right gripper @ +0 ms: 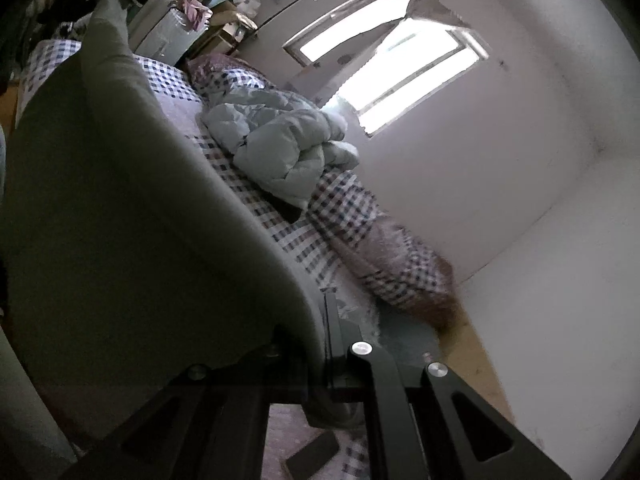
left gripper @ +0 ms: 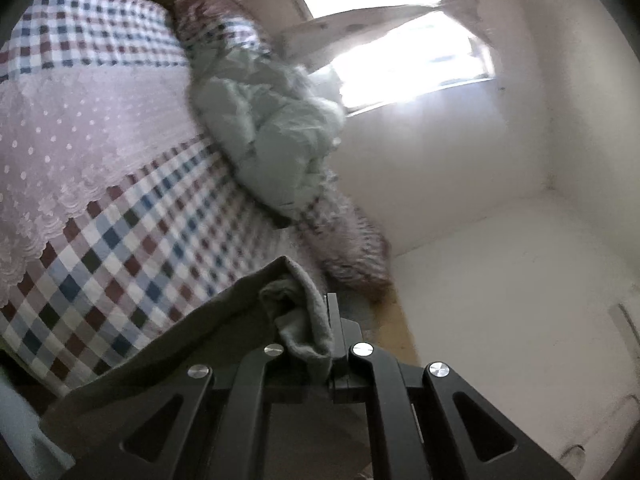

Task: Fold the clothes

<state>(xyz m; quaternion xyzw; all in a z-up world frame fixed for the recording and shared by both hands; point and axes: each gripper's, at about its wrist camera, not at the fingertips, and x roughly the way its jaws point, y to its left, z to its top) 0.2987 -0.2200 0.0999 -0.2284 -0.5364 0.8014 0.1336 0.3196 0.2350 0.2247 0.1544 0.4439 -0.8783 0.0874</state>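
A grey-green garment [left gripper: 192,340] hangs off to the left from my left gripper [left gripper: 326,320], whose jaws are shut on a bunched edge of it. In the right wrist view the same garment [right gripper: 120,220] spreads wide across the left half of the picture, lifted above the bed. My right gripper [right gripper: 326,320] is shut on its edge, and the cloth hides the left finger. Both grippers point slightly downward over the checked bedspread [left gripper: 132,248].
A pale green quilted jacket [left gripper: 272,128] lies crumpled at the bed's far side next to a checked pillow [right gripper: 384,252]. A bright window [left gripper: 400,52] fills the wall behind. Boxes and clutter [right gripper: 180,12] stand beyond the bed. A dark phone [right gripper: 312,456] lies on the bed below my right gripper.
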